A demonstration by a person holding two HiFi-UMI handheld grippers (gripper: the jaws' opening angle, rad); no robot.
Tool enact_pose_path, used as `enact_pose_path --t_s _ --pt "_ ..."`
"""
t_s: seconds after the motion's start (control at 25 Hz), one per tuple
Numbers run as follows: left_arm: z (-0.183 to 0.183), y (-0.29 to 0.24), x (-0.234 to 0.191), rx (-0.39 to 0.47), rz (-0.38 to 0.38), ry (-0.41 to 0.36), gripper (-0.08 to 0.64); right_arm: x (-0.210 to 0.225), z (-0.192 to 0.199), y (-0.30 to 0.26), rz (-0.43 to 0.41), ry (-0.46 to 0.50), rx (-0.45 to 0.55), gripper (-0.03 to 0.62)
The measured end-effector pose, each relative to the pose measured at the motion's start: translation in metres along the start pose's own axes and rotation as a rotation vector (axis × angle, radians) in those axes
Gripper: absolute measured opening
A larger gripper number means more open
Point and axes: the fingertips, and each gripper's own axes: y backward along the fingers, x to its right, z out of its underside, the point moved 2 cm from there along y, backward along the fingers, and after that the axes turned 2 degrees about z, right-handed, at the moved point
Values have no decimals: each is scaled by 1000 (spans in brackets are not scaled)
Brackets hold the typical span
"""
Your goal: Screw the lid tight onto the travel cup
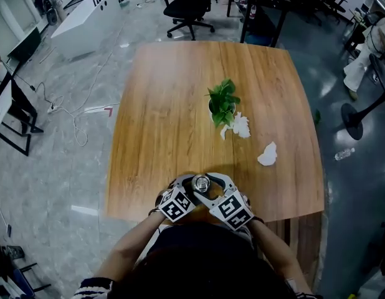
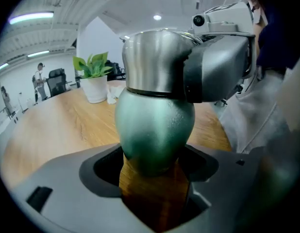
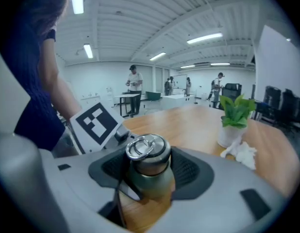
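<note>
Two claws meet at the near edge of the bench (image 1: 161, 92), both on the one travel cup (image 2: 155, 125). The left claw (image 2: 155, 166) has its jaws closed round the cup's green lower body and holds it upright. The right claw (image 3: 149, 171) is clamped on the single steel lid (image 3: 147, 152), which sits on the cup's mouth with its ring handle on top. In the head view the left claw (image 1: 187, 184) and right claw (image 1: 215, 185) flank the lid (image 1: 200, 182). I cannot tell whether the cup's base touches the wood. Farther up the bench stands one potted plant (image 1: 222, 104). There are two crumpled white tissues: one (image 1: 241, 126) touches the pot, the other (image 1: 267, 155) lies apart, nearer the right edge.
</note>
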Motion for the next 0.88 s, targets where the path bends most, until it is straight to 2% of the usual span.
enact_pose_path --t_s 0.08,0.12,0.2,0.24,0.32,0.4,0.44,0.56,0.8,0.88 --pt "0 0 1 6 -29 21 356 -1 0 1 42 -36 8 267" --pt "1 -1 1 6 -21 25 356 -1 0 0 32 -44 7 267" --pt "2 -2 1 -6 36 7 356 -2 1 -1 -59 -36 -22 267" --pt "3 -1 2 -14 75 -21 356 -3 2 -1 -126 -6 -51 267" --pt "3 0 2 -28 152 -98 356 -7 0 -3 -246 112 -115 267" --pt "2 2 2 -39 204 -144 356 -10 -3 -5 -309 213 -140 267" --pt "3 2 3 -40 215 -144 356 -11 -4 -6 -315 227 -134 267" --pt "2 3 3 -19 176 -118 356 -11 -8 -8 -247 184 -79 267" --pt "0 1 0 4 27 -85 356 -2 -6 -6 80 -35 -23 268" --pt "1 0 0 0 11 -82 356 -2 -6 -7 132 -87 -20 267"
